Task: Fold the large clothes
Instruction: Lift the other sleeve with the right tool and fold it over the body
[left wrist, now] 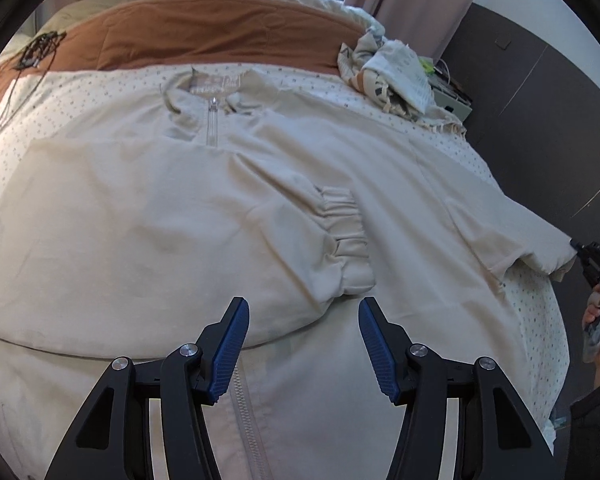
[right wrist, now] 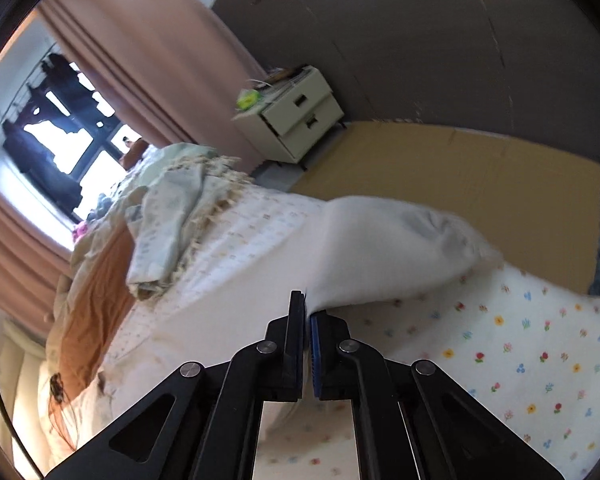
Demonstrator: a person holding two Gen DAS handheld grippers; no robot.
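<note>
large beige zip-front cotton jacket [left wrist: 228,216] spread flat on floral-sheeted bed [right wrist: 520,360] | left gripper [left wrist: 304,312] fingers released, above cuff at 12 o'clock | right gripper [right wrist: 307,308] fingers clenched on jacket sleeve edge, bed edge at 3 o'clock

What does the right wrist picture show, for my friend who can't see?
The right gripper is shut on a cream jacket sleeve, lifting it off a flowery bedsheet. Behind stand a small nightstand and pink curtains.

Matt beige cloth jacket [left wrist: 148,216]; plastic zip [left wrist: 212,126]
</note>
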